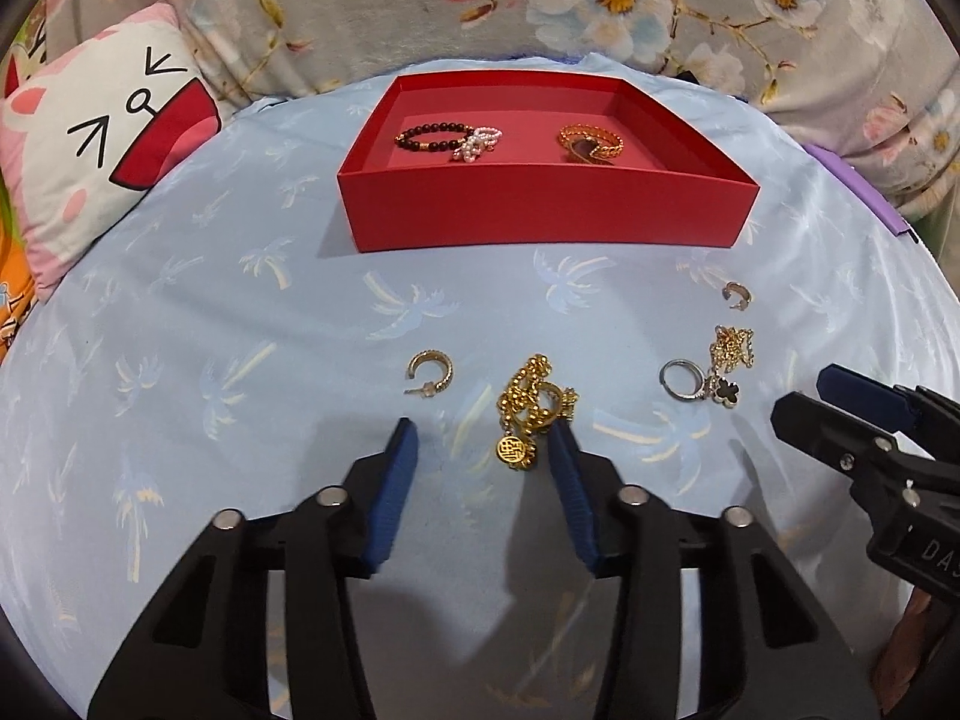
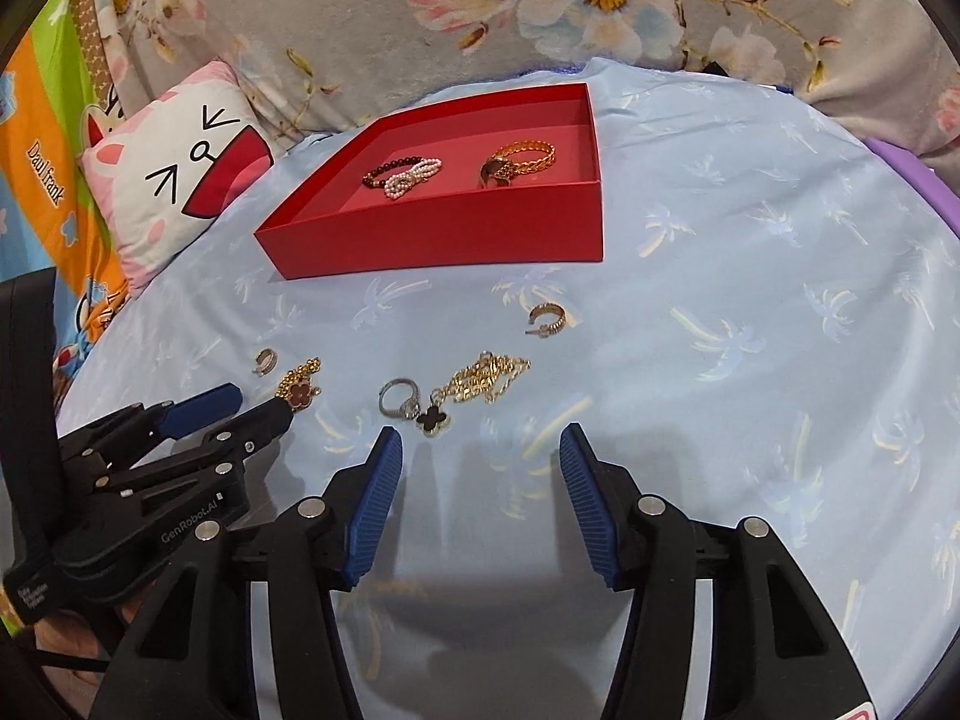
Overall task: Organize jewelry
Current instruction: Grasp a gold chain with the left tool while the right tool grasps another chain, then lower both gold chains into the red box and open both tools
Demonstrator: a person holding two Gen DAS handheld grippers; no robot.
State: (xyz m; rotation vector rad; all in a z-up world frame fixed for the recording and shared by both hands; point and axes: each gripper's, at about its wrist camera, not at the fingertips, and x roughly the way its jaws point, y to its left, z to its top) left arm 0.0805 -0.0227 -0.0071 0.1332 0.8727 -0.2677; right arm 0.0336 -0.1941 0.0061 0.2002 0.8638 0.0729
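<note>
A red box (image 1: 540, 213) (image 2: 444, 234) holds a dark bead bracelet (image 1: 427, 138), a pearl bracelet (image 1: 477, 145) (image 2: 414, 175) and a gold braided bangle (image 1: 591, 143) (image 2: 519, 161). On the blue cloth lie a gold chain with a coin charm (image 1: 528, 414), a gold hoop earring (image 1: 429, 373), a small hoop (image 1: 737, 295) (image 2: 547, 319), a silver ring (image 1: 681, 379) (image 2: 399, 399) and a gold necklace with a black clover (image 1: 729, 381) (image 2: 474, 390). My left gripper (image 1: 485, 441) (image 2: 240, 405) is open with the coin chain at its right finger. My right gripper (image 2: 480, 447) (image 1: 807, 396) is open just short of the black clover.
A cat-face pillow (image 1: 102, 144) (image 2: 180, 192) lies at the left. A floral blanket (image 1: 540, 6) runs along the back. A purple edge (image 1: 864, 192) shows at the right. A small hoop (image 2: 265, 361) and a red clover chain (image 2: 300, 387) lie by the left gripper's tips.
</note>
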